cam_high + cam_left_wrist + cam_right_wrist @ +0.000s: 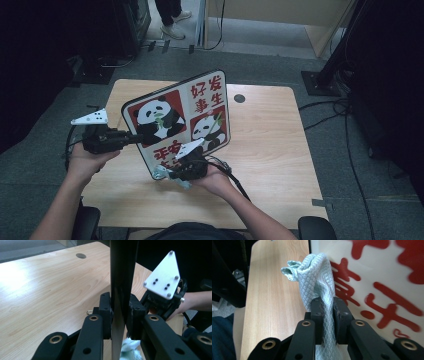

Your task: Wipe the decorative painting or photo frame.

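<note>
Grey carpet and loose cables surround the light wooden tabletop, which has a round cable hole near its far edge. You hold the panda board tilted up above the tabletop, its printed face with pandas and red characters turned toward you. Your left gripper grips the board at its left edge; in the left gripper view its fingers are clamped on either side of the board's thin edge, one on each face. Your right gripper sits at the board's lower edge, near your body. In the right gripper view its fingers are pinching a pale green quilted cloth, which bunches up above them and lies against the board's printed face beside the red lettering. A bit of that cloth also shows under the board in the left gripper view.
</note>
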### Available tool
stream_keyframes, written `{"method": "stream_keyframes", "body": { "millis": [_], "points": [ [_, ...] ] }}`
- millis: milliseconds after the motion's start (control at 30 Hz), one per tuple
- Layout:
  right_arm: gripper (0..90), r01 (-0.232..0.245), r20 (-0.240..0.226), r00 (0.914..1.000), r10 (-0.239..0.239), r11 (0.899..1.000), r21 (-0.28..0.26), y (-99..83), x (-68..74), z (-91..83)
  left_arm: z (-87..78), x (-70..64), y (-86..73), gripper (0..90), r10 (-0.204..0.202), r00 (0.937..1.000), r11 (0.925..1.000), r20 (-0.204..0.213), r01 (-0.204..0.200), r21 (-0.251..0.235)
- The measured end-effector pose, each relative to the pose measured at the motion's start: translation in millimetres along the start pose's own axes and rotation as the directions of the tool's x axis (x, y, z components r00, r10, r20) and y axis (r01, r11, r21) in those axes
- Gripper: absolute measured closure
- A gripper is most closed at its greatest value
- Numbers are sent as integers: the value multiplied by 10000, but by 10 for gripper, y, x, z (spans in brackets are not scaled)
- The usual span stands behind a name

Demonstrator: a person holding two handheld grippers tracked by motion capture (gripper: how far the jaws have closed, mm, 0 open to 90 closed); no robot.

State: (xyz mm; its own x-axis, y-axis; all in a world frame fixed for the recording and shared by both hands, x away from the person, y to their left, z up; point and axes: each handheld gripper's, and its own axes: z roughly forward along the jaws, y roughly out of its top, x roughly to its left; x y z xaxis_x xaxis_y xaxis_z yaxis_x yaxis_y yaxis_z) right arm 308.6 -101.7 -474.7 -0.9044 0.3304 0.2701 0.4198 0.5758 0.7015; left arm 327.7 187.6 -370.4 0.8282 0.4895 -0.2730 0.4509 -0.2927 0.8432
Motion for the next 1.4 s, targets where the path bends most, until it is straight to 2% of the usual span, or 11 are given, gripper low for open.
{"method": "stream_keyframes", "body": {
  "millis": [100, 267, 400, 900, 1033, 1300, 1400],
  "points": [
    [810, 127, 83, 9999, -126, 9999, -85, 5, -24, -100, 13, -3, 7, 748, 9, 10000, 10000, 45, -9, 5],
    [810, 14, 211, 9998, -8, 9996, -279, -1, -71, -271, 75, 4, 24, 733, -22, 10000, 10000, 31, 22, 82],
    [810, 8, 407, 9992, 6, 9994, -336, -23, -120, -386, 101, 13, 40, 779, -69, 10000, 10000, -34, 69, 21],
    [810, -322, 1024, 9938, 421, 9948, -969, -120, -325, -765, -17, 3, -16, 782, -86, 9998, 9999, -199, 87, 54],
    [810, -480, 1247, 9902, 632, 9914, -1214, -170, -391, -888, -25, 2, -20, 740, -15, 9998, 10000, -197, 14, -31],
    [809, -807, 1857, 9762, 1124, 9821, -1702, -301, -541, -1149, -33, 53, -77, 621, -15, 9997, 9997, -236, 20, 235],
    [809, -820, 2024, 9723, 1168, 9816, -1724, -349, -574, -1230, -27, 51, -112, 583, 178, 9996, 9995, -197, -172, 277]
  ]
}}
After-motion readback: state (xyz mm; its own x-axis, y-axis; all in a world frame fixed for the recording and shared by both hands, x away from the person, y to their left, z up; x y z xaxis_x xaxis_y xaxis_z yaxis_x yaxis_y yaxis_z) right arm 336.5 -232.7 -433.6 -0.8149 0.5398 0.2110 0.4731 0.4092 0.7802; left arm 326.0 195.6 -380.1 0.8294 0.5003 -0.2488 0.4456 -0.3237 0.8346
